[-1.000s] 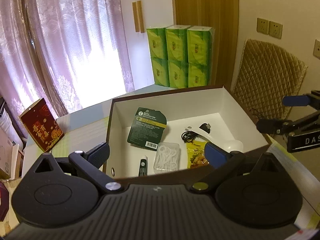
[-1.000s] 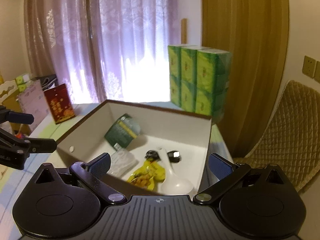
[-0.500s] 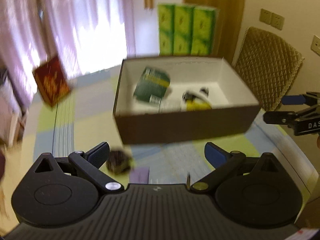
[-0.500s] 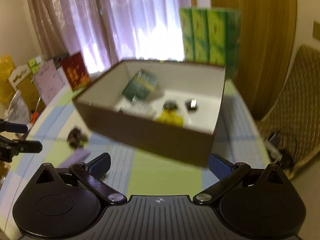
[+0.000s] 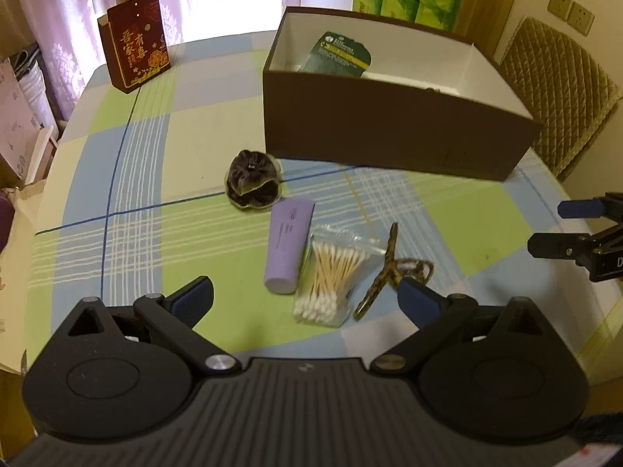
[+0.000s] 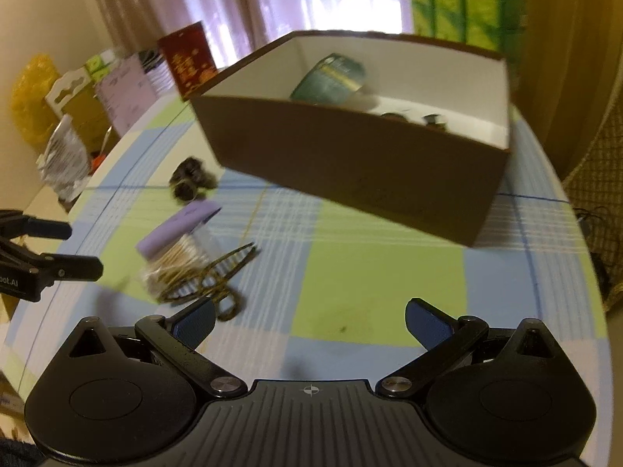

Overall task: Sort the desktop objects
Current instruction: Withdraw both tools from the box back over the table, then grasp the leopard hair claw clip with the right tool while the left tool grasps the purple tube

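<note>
In the left wrist view, the left gripper (image 5: 305,299) is seen held wide apart, with nothing between its fingers, above the checked tablecloth (image 5: 155,163). Just ahead of it a purple tube (image 5: 289,244), a bag of cotton swabs (image 5: 331,272) and a patterned clip (image 5: 385,272) are laid close together; a dark scrunchie (image 5: 253,179) is placed beyond the tube. The brown box (image 5: 389,132) is set farther back, a green packet (image 5: 338,55) leaning inside it. A red box (image 5: 136,44) is stood at the far left. The right gripper (image 5: 564,229) is seen at the right edge, spread apart.

In the right wrist view, much is blurred. The right gripper (image 6: 309,319) is held wide, empty, over the cloth. The tube (image 6: 179,227), swabs (image 6: 175,264) and clip (image 6: 218,276) are seen to its left, the box (image 6: 350,171) ahead.
</note>
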The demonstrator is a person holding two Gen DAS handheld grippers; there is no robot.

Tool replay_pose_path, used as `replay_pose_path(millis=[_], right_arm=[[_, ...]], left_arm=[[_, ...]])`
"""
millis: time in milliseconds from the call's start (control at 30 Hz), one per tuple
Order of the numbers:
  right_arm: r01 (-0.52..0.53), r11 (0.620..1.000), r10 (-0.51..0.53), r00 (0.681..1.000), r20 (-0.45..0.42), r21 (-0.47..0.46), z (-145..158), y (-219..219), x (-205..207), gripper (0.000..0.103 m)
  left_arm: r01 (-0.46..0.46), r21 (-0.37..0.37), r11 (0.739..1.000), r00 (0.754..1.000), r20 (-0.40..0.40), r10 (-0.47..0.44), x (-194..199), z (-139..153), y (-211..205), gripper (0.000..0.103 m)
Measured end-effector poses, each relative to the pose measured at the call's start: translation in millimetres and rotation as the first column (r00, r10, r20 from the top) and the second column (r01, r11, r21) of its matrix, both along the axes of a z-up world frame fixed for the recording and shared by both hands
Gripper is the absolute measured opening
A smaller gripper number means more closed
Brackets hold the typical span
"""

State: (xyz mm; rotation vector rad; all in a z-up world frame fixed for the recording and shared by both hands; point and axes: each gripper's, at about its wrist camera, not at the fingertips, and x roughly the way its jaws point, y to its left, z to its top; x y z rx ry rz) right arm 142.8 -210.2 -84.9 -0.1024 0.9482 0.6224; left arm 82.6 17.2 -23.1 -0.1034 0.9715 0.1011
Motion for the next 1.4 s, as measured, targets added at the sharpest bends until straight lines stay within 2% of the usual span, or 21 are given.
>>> replay_pose_path(millis=[333, 533, 567, 600, 667, 767, 833, 900, 933, 967, 1000, 1133, 1400], right_arm=[[-0.154, 0.988, 0.152, 0.987, -0.057, -0.032, -33.4, 39.6, -16.5, 0.101], [-0.262, 0.963, 0.263, 0.965, 0.009, -0.070, -44.0, 65.1, -20.9, 0.101], [-0.273, 0.959, 0.275, 0.961, 0.023, -0.077, -45.6, 69.5, -19.7, 0.098], [-0.286, 0.955, 0.289, 0.956, 0.038, -0.082, -46.9, 72.8, -19.2, 0.089], [-0.315, 0.944, 0.321, 0.945, 0.055, -0.098, -49.8, 80.0, -17.8, 0.080], [-0.338, 0.932, 0.351, 0.931, 0.099, -0.130, -53.0, 90.1, -16.2, 0.075], [-0.352, 0.925, 0.368, 0.923, 0.109, -0.142, -56.4, 96.3, -13.4, 0.067], [-0.361, 0.920, 0.379, 0.919, 0.107, -0.155, -60.5, 101.4, -10.5, 0.055], [-0.365, 0.918, 0.383, 0.917, 0.108, -0.155, -62.2, 102.5, -9.7, 0.052], [-0.365, 0.918, 0.384, 0.917, 0.109, -0.156, -63.4, 102.8, -9.3, 0.044], [-0.367, 0.917, 0.385, 0.917, 0.106, -0.157, -64.2, 102.4, -9.0, 0.029], [-0.331, 0.929, 0.350, 0.931, 0.102, -0.164, -64.1, 93.2, -9.1, 0.028], [-0.162, 0.977, 0.171, 0.983, 0.061, -0.138, -58.9, 41.5, 3.4, 0.028]], left_arm=[[-0.004, -0.007, 1.000, 0.999, -0.035, 0.004, -12.6, -14.5, 0.7, 0.099], [-0.033, -0.016, 0.999, 0.998, -0.056, 0.032, -19.1, -22.4, 9.1, 0.099], [-0.036, -0.014, 0.999, 0.998, -0.058, 0.035, -20.1, -22.9, 11.0, 0.099], [-0.041, -0.014, 0.999, 0.997, -0.060, 0.040, -21.4, -23.8, 13.0, 0.099], [-0.053, -0.017, 0.998, 0.996, -0.066, 0.052, -23.9, -26.1, 18.0, 0.099], [-0.066, -0.020, 0.998, 0.995, -0.072, 0.064, -27.6, -29.3, 24.6, 0.098], [-0.071, -0.021, 0.997, 0.995, -0.076, 0.069, -28.7, -30.8, 28.1, 0.098], [-0.072, -0.021, 0.997, 0.994, -0.079, 0.071, -29.1, -32.1, 30.9, 0.097], [-0.073, -0.022, 0.997, 0.994, -0.080, 0.071, -28.8, -32.9, 32.1, 0.097], [-0.073, -0.021, 0.997, 0.994, -0.081, 0.071, -28.4, -33.5, 33.2, 0.097], [-0.073, -0.021, 0.997, 0.994, -0.082, 0.071, -27.7, -34.1, 34.2, 0.097], [-0.064, -0.025, 0.998, 0.995, -0.077, 0.062, -24.1, -36.0, 36.6, 0.096], [-0.002, -0.019, 1.000, 0.999, -0.046, 0.001, -1.3, -39.0, 32.6, 0.086]])
